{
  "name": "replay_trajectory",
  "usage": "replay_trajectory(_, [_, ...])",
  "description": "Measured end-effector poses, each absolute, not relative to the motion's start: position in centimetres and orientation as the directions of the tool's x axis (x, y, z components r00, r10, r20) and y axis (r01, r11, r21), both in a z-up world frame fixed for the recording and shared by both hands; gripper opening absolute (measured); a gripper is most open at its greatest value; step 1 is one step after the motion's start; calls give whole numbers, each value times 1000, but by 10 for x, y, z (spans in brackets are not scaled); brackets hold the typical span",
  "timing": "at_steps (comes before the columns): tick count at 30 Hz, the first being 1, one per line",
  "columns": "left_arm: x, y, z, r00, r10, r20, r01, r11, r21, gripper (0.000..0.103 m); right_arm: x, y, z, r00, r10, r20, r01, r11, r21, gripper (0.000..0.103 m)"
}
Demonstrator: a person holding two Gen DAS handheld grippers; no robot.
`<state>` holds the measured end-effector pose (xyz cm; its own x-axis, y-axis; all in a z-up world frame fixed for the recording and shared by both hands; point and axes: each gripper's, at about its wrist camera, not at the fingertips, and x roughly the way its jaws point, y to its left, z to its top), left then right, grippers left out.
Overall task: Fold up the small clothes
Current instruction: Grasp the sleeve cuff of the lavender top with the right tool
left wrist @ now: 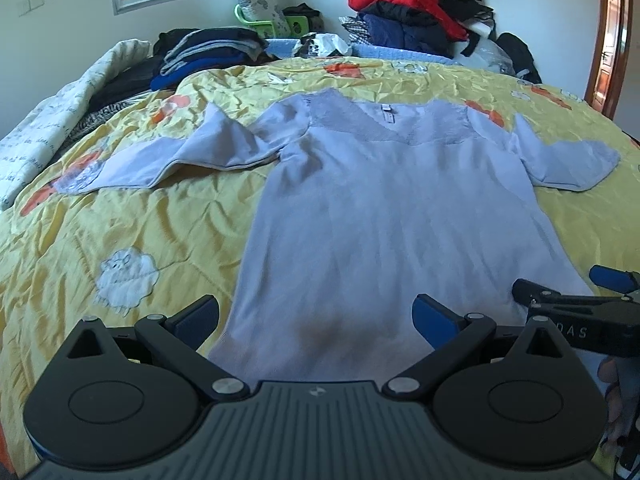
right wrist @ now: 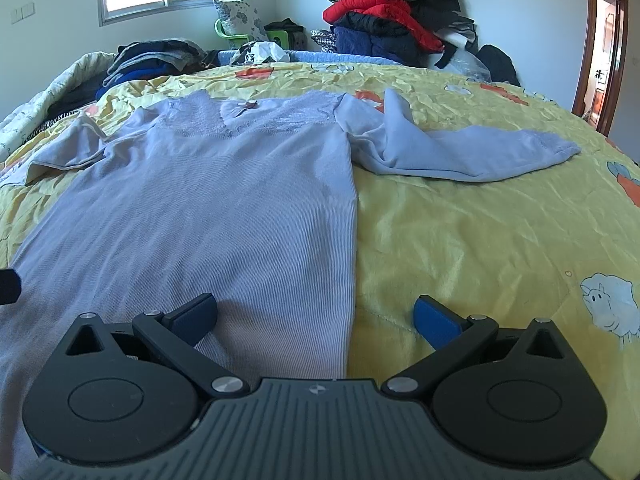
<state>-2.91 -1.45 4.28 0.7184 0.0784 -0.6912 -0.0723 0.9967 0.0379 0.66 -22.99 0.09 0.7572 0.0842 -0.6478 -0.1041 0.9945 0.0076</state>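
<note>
A pale lilac long-sleeved top (left wrist: 372,216) lies spread flat, front up, on the yellow bedspread (left wrist: 120,216), neck away from me. Its left sleeve (left wrist: 168,160) is crumpled outward; its right sleeve (right wrist: 460,152) lies folded and bunched on the cover. My left gripper (left wrist: 316,314) is open, hovering over the bottom-left corner of the hem with nothing between its fingers. My right gripper (right wrist: 316,314) is open over the top's bottom-right edge (right wrist: 350,280), straddling the side seam. The right gripper (left wrist: 576,284) also shows at the right of the left wrist view.
Stacks of folded dark clothes (left wrist: 208,54) sit at the bed's far left. A tall heap of red and black jackets (left wrist: 416,4) rises at the far side, beside a pillow (left wrist: 260,4) and green chair. A quilt (left wrist: 48,120) lines the left edge. A doorway (right wrist: 604,56) opens at right.
</note>
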Motion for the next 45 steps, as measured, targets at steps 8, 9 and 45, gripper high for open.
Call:
replay_trajectory(8, [-9, -26, 52, 726, 48, -686, -30, 999, 38, 103, 27, -276, 30, 771, 141, -621, -102, 990, 97, 102])
replay_trajectory(9, [-5, -28, 54, 730, 48, -682, -28, 999, 40, 103, 35, -289, 36, 783, 139, -606, -89, 990, 112, 102])
replay_trajectory(45, [88, -78, 50, 714, 16, -700, 18, 999, 41, 103, 250, -633, -20, 842, 227, -490, 306, 547, 779, 9])
